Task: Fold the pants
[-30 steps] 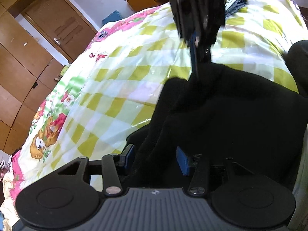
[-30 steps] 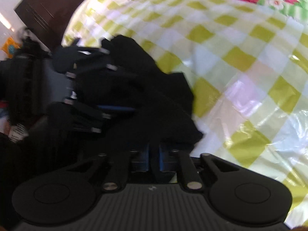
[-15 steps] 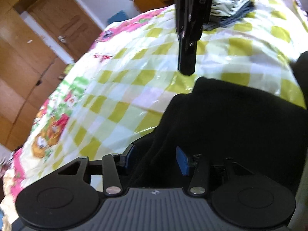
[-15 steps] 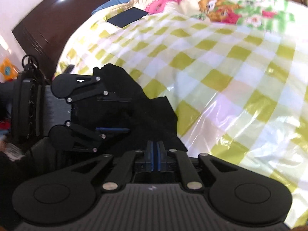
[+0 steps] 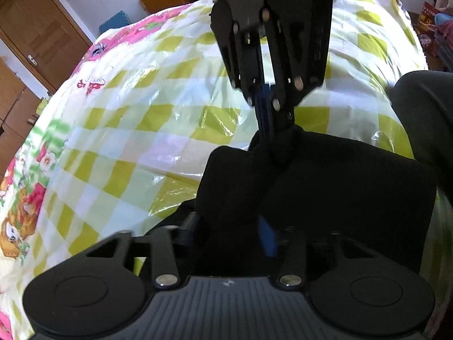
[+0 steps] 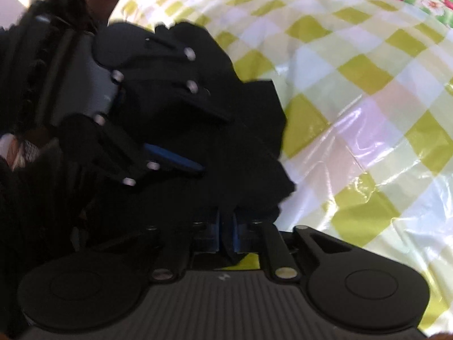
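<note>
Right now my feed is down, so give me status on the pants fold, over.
Right gripper shut on black pants. Left gripper wide around a thick bunch; grip unclear. Pants bunched on checkered bedspread. Nothing in the way.

- The left wrist view sits low behind the left gripper (image 5: 229,226), looking along its jaws across the bed (image 5: 136,130) toward a wooden door (image 5: 42,36) (close enough that the black pants (image 5: 339,181) fill the lower frame).
- The right wrist view rides behind the right gripper (image 6: 225,233), facing over the checked bed cover toward a dark headboard (image 6: 104,5).
- Both views share the pants and the checked cover, and each shows the other gripper.
</note>
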`<move>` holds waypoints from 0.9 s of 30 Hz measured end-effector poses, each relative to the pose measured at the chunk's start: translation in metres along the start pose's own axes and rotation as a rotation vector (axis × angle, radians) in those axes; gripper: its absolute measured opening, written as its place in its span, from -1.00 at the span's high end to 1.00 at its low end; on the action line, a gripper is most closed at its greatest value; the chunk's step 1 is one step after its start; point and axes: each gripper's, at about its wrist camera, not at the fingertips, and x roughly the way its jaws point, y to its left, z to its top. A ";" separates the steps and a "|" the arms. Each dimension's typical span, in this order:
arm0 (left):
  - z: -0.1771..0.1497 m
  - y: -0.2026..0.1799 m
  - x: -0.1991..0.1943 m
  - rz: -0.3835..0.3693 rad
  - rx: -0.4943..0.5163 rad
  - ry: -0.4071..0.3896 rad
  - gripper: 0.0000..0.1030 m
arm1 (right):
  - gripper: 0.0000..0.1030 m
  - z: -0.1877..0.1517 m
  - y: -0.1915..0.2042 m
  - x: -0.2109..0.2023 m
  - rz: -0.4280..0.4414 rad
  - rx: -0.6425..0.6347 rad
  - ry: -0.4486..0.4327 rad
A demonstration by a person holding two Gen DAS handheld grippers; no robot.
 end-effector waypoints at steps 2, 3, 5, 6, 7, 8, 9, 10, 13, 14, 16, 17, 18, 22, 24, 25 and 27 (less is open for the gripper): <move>0.002 -0.002 -0.004 0.048 0.009 -0.003 0.24 | 0.88 0.001 0.004 -0.013 -0.024 0.023 -0.058; 0.002 0.000 -0.005 0.076 0.004 -0.004 0.33 | 0.89 0.003 0.003 -0.016 -0.039 0.034 -0.075; 0.002 0.006 -0.003 0.148 -0.025 0.003 0.37 | 0.90 0.004 -0.001 -0.016 -0.095 0.053 -0.110; 0.001 0.011 -0.001 0.195 -0.049 0.007 0.37 | 0.90 0.003 -0.006 -0.015 -0.111 0.084 -0.131; -0.001 0.013 0.001 0.235 -0.063 0.010 0.37 | 0.90 0.001 -0.012 -0.014 -0.121 0.118 -0.164; -0.003 0.015 0.005 0.270 -0.076 0.022 0.37 | 0.90 -0.003 -0.018 -0.013 -0.153 0.160 -0.214; -0.007 0.016 0.011 0.289 -0.103 0.045 0.37 | 0.90 -0.008 -0.025 -0.011 -0.189 0.219 -0.261; -0.011 0.015 0.016 0.298 -0.119 0.059 0.36 | 0.90 -0.014 -0.036 -0.007 -0.222 0.294 -0.293; -0.021 0.008 0.015 0.372 -0.123 0.070 0.36 | 0.77 -0.036 -0.050 -0.003 -0.220 0.464 -0.329; -0.023 0.007 0.010 0.393 -0.132 0.066 0.27 | 0.77 -0.045 -0.046 -0.008 -0.202 0.498 -0.366; -0.029 0.009 -0.006 0.410 -0.179 0.056 0.13 | 0.62 -0.062 -0.037 -0.021 -0.185 0.540 -0.414; -0.032 0.010 -0.013 0.410 -0.197 0.050 0.07 | 0.52 -0.069 -0.034 -0.026 -0.159 0.571 -0.433; -0.034 0.009 -0.019 0.417 -0.204 0.047 0.04 | 0.27 -0.078 -0.030 -0.027 -0.121 0.605 -0.452; -0.046 0.001 -0.028 0.456 -0.251 0.057 -0.09 | 0.04 -0.102 -0.024 -0.010 -0.006 0.711 -0.468; -0.052 -0.004 -0.032 0.441 -0.295 0.056 -0.09 | 0.04 -0.103 -0.020 0.004 0.011 0.737 -0.465; -0.055 -0.009 -0.033 0.446 -0.305 0.049 -0.11 | 0.04 -0.107 -0.018 0.011 0.038 0.759 -0.476; -0.062 -0.019 -0.032 0.440 -0.303 0.065 -0.12 | 0.02 -0.109 -0.021 0.021 0.123 0.816 -0.513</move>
